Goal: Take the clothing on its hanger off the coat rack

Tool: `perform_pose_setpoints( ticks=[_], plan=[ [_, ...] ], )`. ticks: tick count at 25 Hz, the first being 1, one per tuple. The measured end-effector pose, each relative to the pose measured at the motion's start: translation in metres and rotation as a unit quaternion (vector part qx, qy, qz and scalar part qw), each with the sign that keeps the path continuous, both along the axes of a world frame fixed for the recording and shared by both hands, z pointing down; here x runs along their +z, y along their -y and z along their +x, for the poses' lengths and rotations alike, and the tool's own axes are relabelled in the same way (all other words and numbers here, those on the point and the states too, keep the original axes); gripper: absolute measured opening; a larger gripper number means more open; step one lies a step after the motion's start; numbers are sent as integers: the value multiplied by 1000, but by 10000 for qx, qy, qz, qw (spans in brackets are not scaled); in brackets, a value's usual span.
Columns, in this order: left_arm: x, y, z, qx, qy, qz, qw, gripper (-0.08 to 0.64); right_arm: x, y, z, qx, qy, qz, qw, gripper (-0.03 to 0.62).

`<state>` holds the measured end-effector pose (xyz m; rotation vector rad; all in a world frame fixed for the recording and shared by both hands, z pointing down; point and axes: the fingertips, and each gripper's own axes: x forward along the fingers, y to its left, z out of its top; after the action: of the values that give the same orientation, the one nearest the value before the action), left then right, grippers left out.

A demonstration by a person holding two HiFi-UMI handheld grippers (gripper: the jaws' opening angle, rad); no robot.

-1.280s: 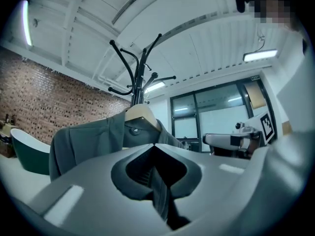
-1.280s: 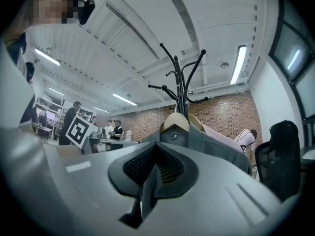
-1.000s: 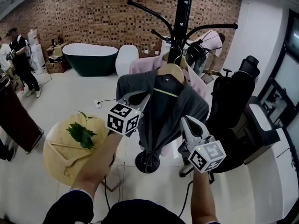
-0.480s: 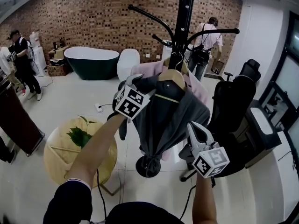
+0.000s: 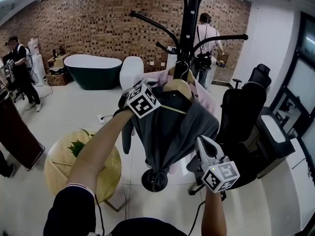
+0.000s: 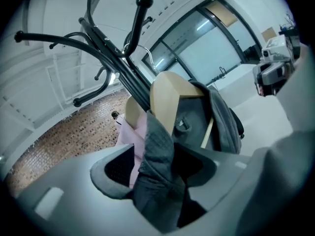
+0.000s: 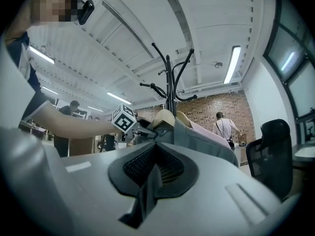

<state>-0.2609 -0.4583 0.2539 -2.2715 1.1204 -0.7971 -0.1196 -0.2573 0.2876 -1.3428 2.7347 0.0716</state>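
A grey garment (image 5: pixel 167 127) hangs on a wooden hanger (image 5: pixel 178 86) from the black coat rack (image 5: pixel 189 14), with a pink garment (image 5: pixel 206 95) behind it. My left gripper (image 5: pixel 140 87) is raised to the grey garment's left shoulder beside the hanger. In the left gripper view, the left gripper (image 6: pixel 157 166) has its jaws wide apart around a fold of grey cloth (image 6: pixel 152 146) below the hanger (image 6: pixel 167 97). They have just opened wide and begun closing. My right gripper (image 5: pixel 202 140) sits low at the garment's right side. In the right gripper view, the right gripper (image 7: pixel 155 173) is shut on a strip of grey cloth.
A black office chair (image 5: pixel 246 107) stands close on the right. A round wooden table (image 5: pixel 64 156) with a leafy sprig is at lower left. The rack's base (image 5: pixel 155 180) rests on the white floor. A dark bathtub (image 5: pixel 93 68) and people (image 5: pixel 205 36) are farther back.
My left gripper rose from the garment's lower left side to its shoulder by the hanger, rolled, and opened its jaws. The right gripper stayed put.
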Motion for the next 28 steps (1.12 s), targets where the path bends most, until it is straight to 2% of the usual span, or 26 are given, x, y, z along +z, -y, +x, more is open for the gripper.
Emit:
perform_pose_setpoints(
  ticks=[2, 6, 11, 17, 28],
  plan=[
    [1, 0, -1, 27, 131, 34, 9999, 169, 1, -1, 4, 70, 17, -12, 10000, 2],
    [6, -1, 2, 38, 481, 251, 9985, 114, 2, -1, 10, 166, 27, -33, 9999, 2],
    [9, -3, 5, 59, 515, 359, 9980, 100, 5, -6, 14, 265, 20, -53, 9996, 2],
    [8, -5, 5, 56, 539, 255, 9982, 98, 7, -14, 20, 395, 49, -79, 9992, 2],
    [-22, -20, 18, 145, 778, 452, 9958, 98, 4, -32, 27, 590, 124, -8, 9982, 2]
  ],
)
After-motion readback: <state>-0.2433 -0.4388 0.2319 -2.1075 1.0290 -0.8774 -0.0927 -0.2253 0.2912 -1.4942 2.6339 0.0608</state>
